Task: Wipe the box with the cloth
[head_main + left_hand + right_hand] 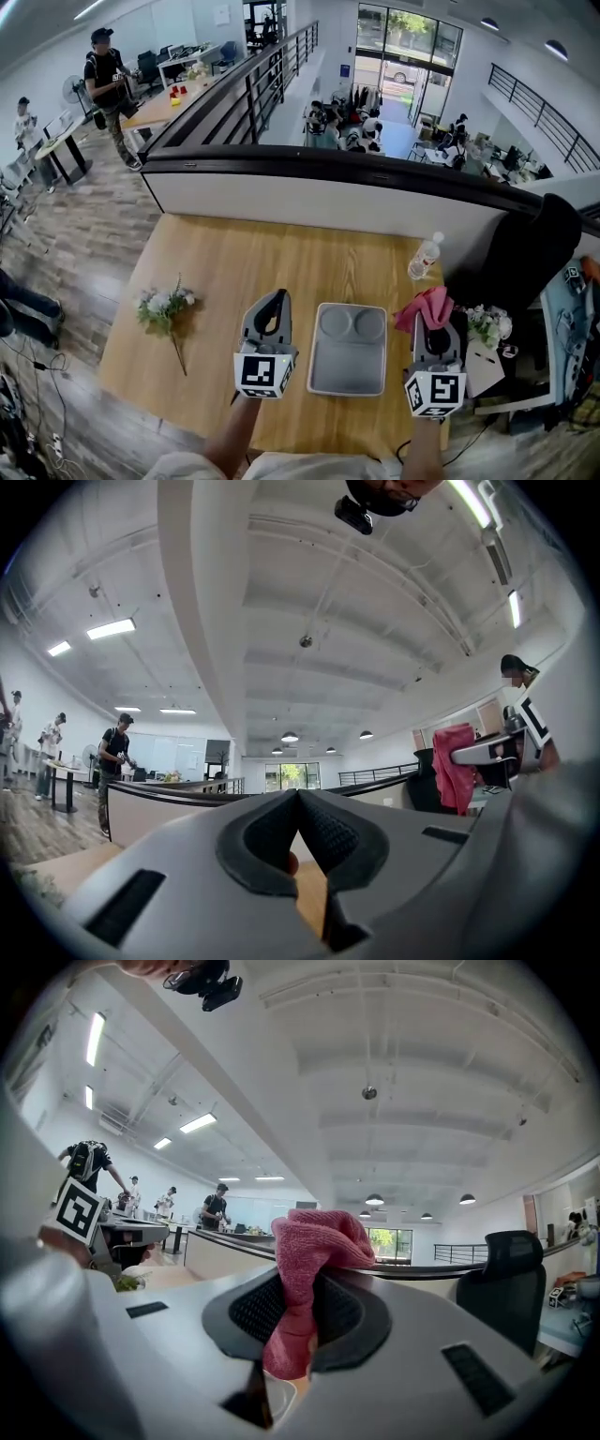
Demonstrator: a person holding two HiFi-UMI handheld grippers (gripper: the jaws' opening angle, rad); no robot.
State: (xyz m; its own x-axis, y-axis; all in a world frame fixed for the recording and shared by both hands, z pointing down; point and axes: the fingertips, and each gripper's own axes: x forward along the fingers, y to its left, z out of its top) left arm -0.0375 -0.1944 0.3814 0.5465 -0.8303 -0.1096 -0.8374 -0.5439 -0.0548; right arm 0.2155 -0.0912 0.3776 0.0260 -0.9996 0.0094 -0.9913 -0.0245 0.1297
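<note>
The grey plastic box [347,349], a shallow oblong tray with two round hollows at its far end, lies flat on the light wooden table [244,262], near the front edge and between the two grippers, touching neither. The pink terry cloth [314,1241] is pinched in the right gripper [300,1283], whose black ribbed pads are clenched on its middle; a bunched fold stands above the jaws and a tail hangs below them. This gripper is held just right of the box, at the table's right edge. The left gripper [298,797] is clenched too, its pad tips meeting with nothing between them, just left of the box.

The only print to be made out is the black-and-white square markers on each gripper's cube [262,372]; the label on the clear plastic bottle [424,256], upright at the table's far right corner, is too small to read.

A small bunch of white flowers with a long stem [164,307] lies well to the left. A black office chair [525,248] stands beyond the right edge. A person in dark clothes [108,80] stands far off at the upper left.
</note>
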